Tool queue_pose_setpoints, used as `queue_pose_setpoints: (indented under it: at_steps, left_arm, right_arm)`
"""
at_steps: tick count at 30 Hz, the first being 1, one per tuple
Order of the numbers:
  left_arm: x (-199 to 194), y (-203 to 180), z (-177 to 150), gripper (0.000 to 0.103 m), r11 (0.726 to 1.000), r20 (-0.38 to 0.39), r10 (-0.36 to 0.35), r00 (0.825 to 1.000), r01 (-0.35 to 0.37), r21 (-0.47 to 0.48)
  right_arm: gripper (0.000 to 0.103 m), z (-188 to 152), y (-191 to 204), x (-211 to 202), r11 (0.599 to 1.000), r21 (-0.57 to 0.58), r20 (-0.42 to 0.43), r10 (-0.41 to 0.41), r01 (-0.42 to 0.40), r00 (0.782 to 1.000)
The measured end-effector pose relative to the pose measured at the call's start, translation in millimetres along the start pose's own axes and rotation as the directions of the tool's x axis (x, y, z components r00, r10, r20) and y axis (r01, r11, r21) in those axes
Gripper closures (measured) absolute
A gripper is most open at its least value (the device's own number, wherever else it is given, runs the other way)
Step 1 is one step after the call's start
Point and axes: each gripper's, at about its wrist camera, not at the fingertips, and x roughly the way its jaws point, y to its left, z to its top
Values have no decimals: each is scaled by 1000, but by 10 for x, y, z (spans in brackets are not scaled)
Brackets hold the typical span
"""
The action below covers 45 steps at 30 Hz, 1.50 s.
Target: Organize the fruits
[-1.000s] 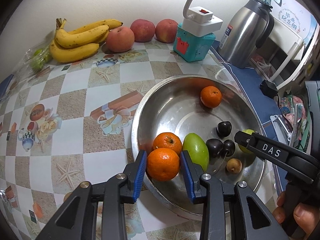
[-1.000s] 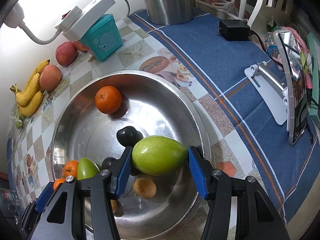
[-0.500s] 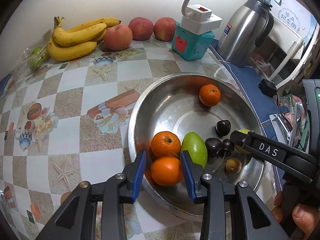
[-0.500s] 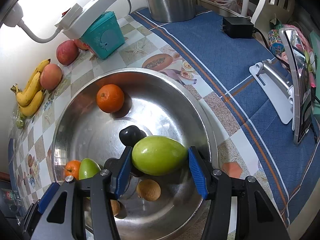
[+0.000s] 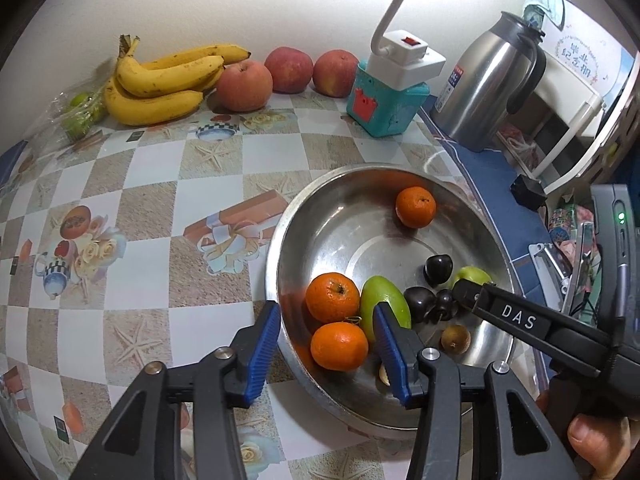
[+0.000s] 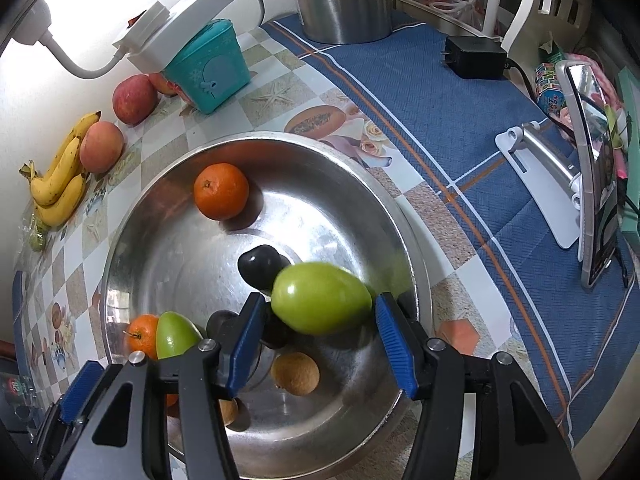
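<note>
A steel bowl holds three oranges, green fruits, dark plums and small brown fruits. My left gripper is open above the bowl's near rim; an orange lies loose in the bowl between its blue pads, next to another orange and a green fruit. My right gripper is open; a green fruit sits blurred just beyond its pads, apart from both. A third orange lies at the bowl's far side.
Bananas and three apples line the back wall. A teal box with a white lamp and a steel kettle stand behind the bowl. A phone on a stand and a black adapter are on the blue cloth.
My left gripper opened and let the orange drop into the bowl. My right gripper opened and the green fruit has left its pads, moving into the bowl.
</note>
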Motion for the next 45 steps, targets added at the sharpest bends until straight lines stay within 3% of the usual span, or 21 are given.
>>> queue_pose_setpoints:
  at_steps: [9, 14, 16, 18, 24, 32, 36, 41, 45]
  left_arm:
    - [-105, 171, 13, 42, 998, 9, 18, 1000, -17, -68]
    - [-150, 362, -28, 20, 986, -4, 98, 995, -98, -131]
    - [-153, 454, -51, 9, 977, -14, 146, 989, -146, -153]
    - [-160, 553, -76, 1, 963, -25, 201, 979, -202, -176]
    - [-211, 836, -145, 0, 922, -57, 307, 950, -311, -230]
    - [-358, 1015, -282, 0, 885, -101, 388, 916, -401, -235]
    - [-512, 1012, -323, 0, 873, -76, 433, 898, -439, -211]
    - [-660, 940, -425, 0, 845, -61, 507, 860, -510, -160]
    - [-751, 903, -513, 0, 847, -47, 513, 857, -515, -133]
  right_arm:
    - [44, -29, -24, -56, 1000, 1, 8, -5, 5, 1000]
    - [43, -76, 21, -139, 1000, -10, 25, -12, 12, 1000]
    - [29, -109, 58, -163, 1000, -21, 26, -9, 10, 1000]
    - [26, -162, 119, -199, 999, -40, 30, 4, -2, 1000]
    - [21, -379, 352, -320, 993, -117, 44, 16, -10, 999]
    - [20, -709, 641, -470, 974, -227, 55, 31, -17, 998]
    - [20, -835, 660, -510, 971, -238, 54, 37, -23, 998]
    - [20, -940, 679, -547, 967, -252, 50, 45, -31, 998]
    - [20, -997, 689, -591, 965, -259, 53, 51, -36, 997]
